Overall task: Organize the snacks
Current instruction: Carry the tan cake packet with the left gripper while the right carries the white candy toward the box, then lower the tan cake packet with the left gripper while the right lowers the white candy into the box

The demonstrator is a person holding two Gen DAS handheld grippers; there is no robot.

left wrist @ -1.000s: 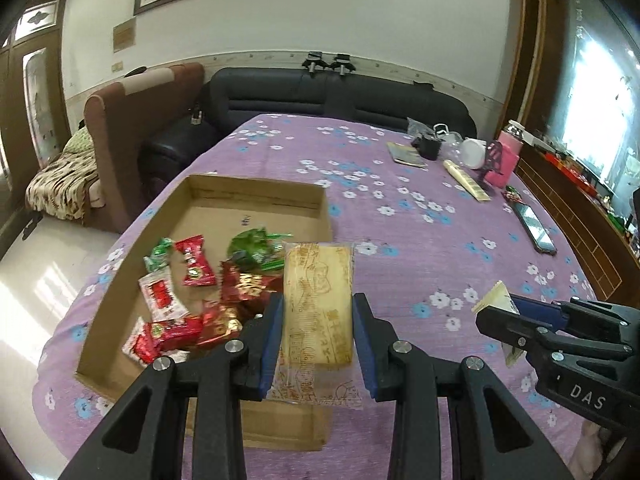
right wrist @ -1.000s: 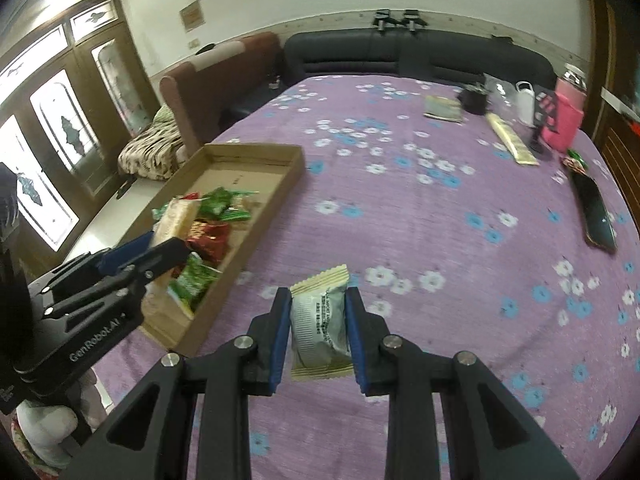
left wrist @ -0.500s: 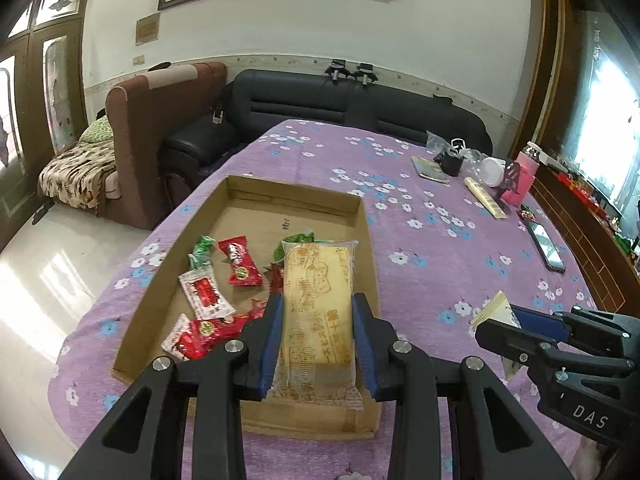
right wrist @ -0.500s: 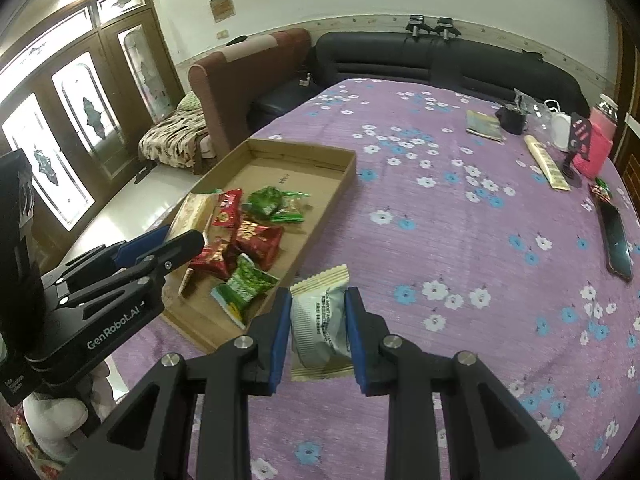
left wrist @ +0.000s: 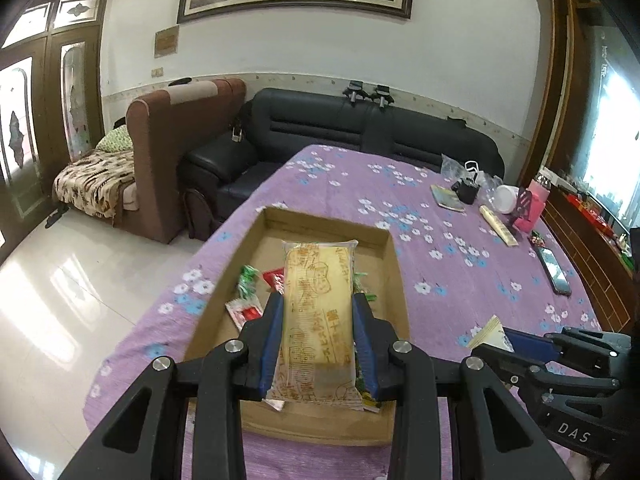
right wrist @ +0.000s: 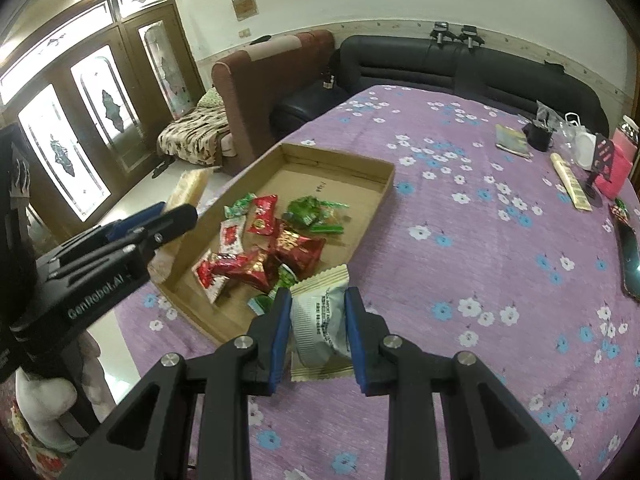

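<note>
My left gripper [left wrist: 318,312] is shut on a long yellow wafer packet [left wrist: 318,304], held above the near end of the cardboard tray [left wrist: 390,264]. My right gripper [right wrist: 318,312] is shut on a grey-and-gold snack packet [right wrist: 320,320], held above the purple tablecloth just right of the tray's [right wrist: 340,160] near corner. The tray holds several red and green snack packets [right wrist: 260,248]. The left gripper [right wrist: 176,216] with the wafer packet [right wrist: 188,188] shows at left in the right wrist view. The right gripper [left wrist: 500,340] shows at right in the left wrist view.
A phone [right wrist: 630,256], a pink holder [right wrist: 616,168], a long box [right wrist: 570,186], a booklet [right wrist: 512,140] and a black cup [right wrist: 538,136] lie at the table's far right. A black sofa [left wrist: 360,128] and a brown armchair [left wrist: 180,148] stand beyond the table.
Both grippers have risen and pulled back while keeping hold of their packets. The tray now looks smaller and farther below the left gripper.
</note>
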